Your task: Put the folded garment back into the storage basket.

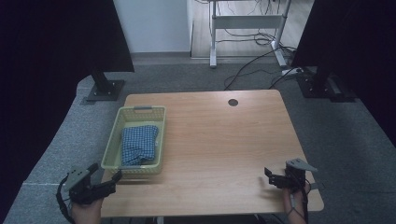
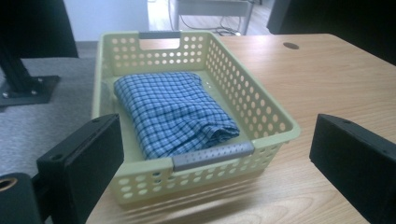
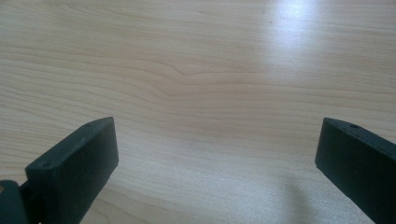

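A pale green perforated basket [image 1: 160, 140] stands on the wooden table [image 1: 224, 140] along its left edge, reaching from near the far-left corner down toward the near-left corner. It has a grey handle strip [image 2: 213, 156] on its near rim and another on the far rim. Inside lies a folded blue checked cloth [image 1: 138, 144], resting on the basket floor and leaning closer to the near end; in the left gripper view the cloth's [image 2: 175, 112] rolled fold sits just behind the near handle.

The left gripper [image 1: 106, 178] hangs at the near-left corner of the table, just in front of the basket's near rim, its jaws spread wide and holding nothing. Whether a jaw tip touches the basket is hard to tell from above; the left gripper view shows the basket [image 2: 261, 100] between the two jaws and a little ahead of them.

The right gripper [image 1: 275, 179] is over the near-right corner of the table, well apart from the basket. Its jaws are also spread wide, with bare wood grain [image 3: 201, 79] between them.

A round cable hole [image 1: 233, 102] sits near the far edge.
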`<state>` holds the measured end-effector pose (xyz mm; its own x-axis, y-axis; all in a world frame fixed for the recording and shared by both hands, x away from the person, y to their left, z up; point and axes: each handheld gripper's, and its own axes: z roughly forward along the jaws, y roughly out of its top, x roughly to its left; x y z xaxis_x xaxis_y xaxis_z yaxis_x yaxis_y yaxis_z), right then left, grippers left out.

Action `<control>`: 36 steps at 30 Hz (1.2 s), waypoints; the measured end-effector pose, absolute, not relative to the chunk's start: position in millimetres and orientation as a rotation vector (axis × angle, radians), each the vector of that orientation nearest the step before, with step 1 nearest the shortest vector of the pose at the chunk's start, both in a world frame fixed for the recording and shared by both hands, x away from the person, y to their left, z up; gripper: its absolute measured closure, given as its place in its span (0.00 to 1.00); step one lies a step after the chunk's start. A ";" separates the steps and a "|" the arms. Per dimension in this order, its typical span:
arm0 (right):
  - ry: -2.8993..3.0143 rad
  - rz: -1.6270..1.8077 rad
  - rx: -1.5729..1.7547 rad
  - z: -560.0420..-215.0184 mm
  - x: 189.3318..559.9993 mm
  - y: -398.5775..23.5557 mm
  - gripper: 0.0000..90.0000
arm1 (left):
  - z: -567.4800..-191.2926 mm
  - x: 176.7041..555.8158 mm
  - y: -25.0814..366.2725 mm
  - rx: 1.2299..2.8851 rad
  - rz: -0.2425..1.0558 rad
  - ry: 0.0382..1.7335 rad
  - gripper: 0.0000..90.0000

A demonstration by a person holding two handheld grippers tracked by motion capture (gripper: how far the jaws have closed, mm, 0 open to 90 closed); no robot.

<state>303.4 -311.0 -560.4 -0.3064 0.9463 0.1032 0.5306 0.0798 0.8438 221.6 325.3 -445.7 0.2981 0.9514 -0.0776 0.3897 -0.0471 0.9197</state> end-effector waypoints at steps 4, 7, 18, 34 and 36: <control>1.883 1.141 1.454 -560.3 303.2 -310.9 0.00 | -456.9 210.6 324.5 1.608 0.744 1.265 0.03; 1.883 1.138 1.453 -560.3 303.2 -310.7 0.00 | -471.8 202.7 325.3 1.614 0.728 1.273 0.04; 1.882 1.135 1.452 -560.3 303.1 -310.5 0.00 | -499.8 190.1 319.2 1.597 0.813 1.167 0.04; 1.889 1.129 1.449 -560.4 303.3 -309.9 0.00 | -550.3 198.1 329.7 1.705 0.710 1.196 0.04; 1.890 1.129 1.446 -560.4 303.2 -309.8 0.00 | -553.7 202.3 329.1 1.731 0.679 1.214 0.05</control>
